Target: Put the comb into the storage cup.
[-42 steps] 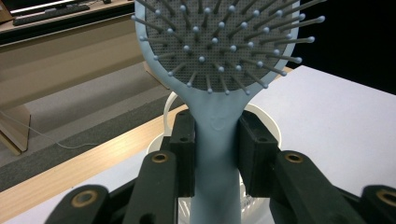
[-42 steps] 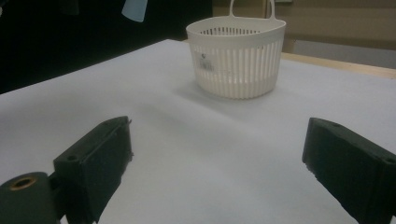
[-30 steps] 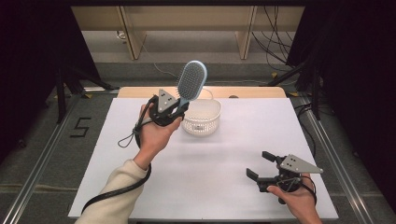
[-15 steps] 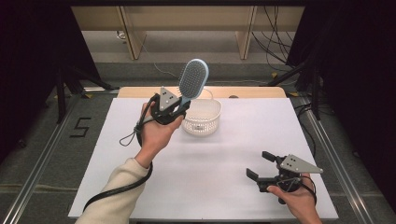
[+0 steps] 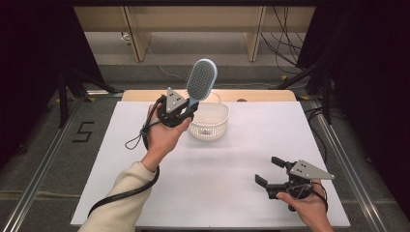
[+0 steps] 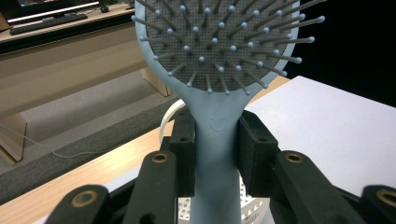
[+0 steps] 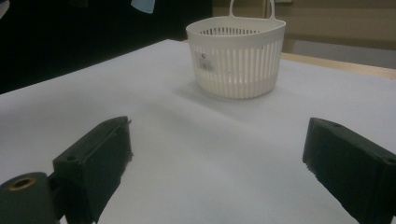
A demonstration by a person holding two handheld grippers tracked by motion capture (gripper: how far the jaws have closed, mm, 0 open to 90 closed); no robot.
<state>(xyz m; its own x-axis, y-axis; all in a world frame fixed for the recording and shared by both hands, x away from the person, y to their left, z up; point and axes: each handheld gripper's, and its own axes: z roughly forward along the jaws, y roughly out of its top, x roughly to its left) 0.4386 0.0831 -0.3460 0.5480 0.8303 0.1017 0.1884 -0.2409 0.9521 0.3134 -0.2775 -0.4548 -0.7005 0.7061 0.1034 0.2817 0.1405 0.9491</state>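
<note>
- Nearest, the right gripper is held low at the table's near edge, well apart from the basket; its jaws are spread wide with nothing between them, so it is judged to be kept in reserve, out of the way.
- Farther in, the left gripper is raised just beside the basket, on its left.
- Its jaws are clamped on the neck of the brush, the pads pressed against both sides of the handle.
- The brush is held upright, its head lifted above and just behind the basket's rim, bristles turned toward the person.
- Gripping at the neck is judged to stop the heavy head from swinging.
- Such a raised hold beside the basket suits either lowering the brush in or carrying it clear; which one cannot be told.
</note>
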